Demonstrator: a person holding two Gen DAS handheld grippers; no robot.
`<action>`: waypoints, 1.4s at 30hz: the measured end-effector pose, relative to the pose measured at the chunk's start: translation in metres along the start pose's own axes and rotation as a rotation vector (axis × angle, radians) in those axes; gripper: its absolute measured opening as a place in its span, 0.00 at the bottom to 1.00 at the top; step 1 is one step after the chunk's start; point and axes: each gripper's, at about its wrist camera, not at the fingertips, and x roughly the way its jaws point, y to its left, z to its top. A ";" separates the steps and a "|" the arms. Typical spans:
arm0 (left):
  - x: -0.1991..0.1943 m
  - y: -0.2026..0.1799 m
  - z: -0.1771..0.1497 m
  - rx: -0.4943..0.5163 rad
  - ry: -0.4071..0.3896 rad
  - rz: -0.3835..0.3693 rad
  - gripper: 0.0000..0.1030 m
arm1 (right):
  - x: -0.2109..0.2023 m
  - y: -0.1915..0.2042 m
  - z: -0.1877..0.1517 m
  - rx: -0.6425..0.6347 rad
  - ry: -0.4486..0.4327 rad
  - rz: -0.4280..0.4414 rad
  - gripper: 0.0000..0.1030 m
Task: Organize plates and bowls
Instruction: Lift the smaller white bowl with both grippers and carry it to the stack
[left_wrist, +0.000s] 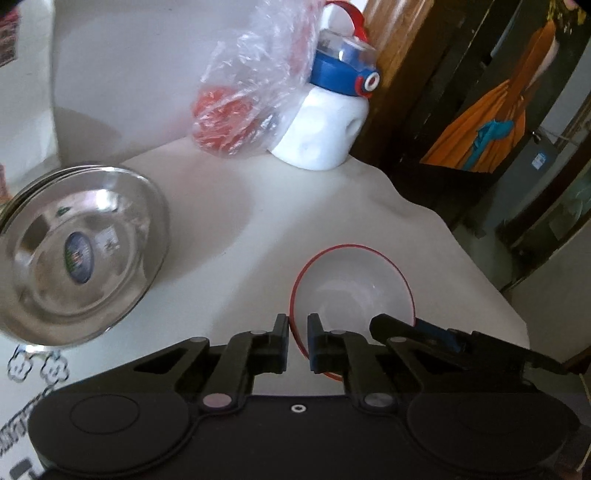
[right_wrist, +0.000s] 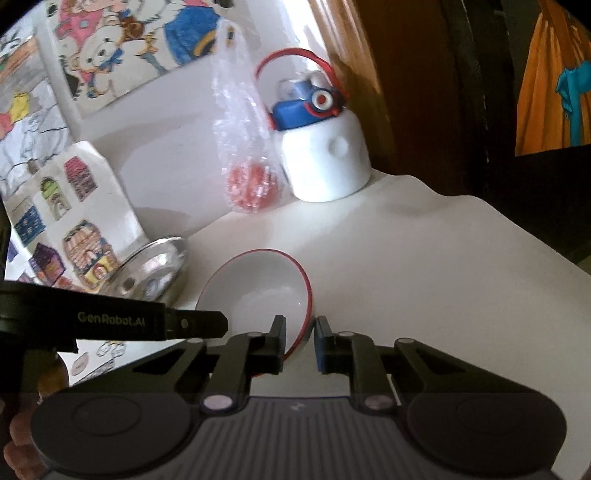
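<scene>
A white bowl (left_wrist: 354, 280) with a thin red rim sits on the white table (left_wrist: 229, 229), and both grippers hold it. My left gripper (left_wrist: 297, 336) is shut on the near-left part of the rim. The right gripper (left_wrist: 415, 326) reaches in from the right, over the bowl's near-right rim. In the right wrist view, my right gripper (right_wrist: 300, 341) is shut on the near-right rim of the bowl (right_wrist: 258, 288), and one left finger (right_wrist: 199, 325) crosses in from the left. A stack of steel plates (left_wrist: 81, 258) lies tilted to the left of the bowl.
A white bottle (left_wrist: 325, 129) with a blue lid and red handle stands at the back by the wall, beside a clear plastic bag (left_wrist: 236, 110) holding something red. A box with house pictures (right_wrist: 74, 221) stands behind the steel plates (right_wrist: 155, 269). The table edge (left_wrist: 480, 280) runs along the right.
</scene>
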 end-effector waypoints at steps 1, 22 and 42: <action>-0.006 0.000 -0.002 0.001 -0.008 0.000 0.10 | -0.006 0.005 0.000 -0.006 -0.004 0.002 0.17; -0.205 0.039 -0.078 -0.032 -0.181 0.001 0.10 | -0.128 0.148 -0.041 -0.169 -0.057 0.094 0.18; -0.288 0.099 -0.182 -0.083 -0.195 0.042 0.10 | -0.153 0.222 -0.126 -0.261 0.087 0.169 0.18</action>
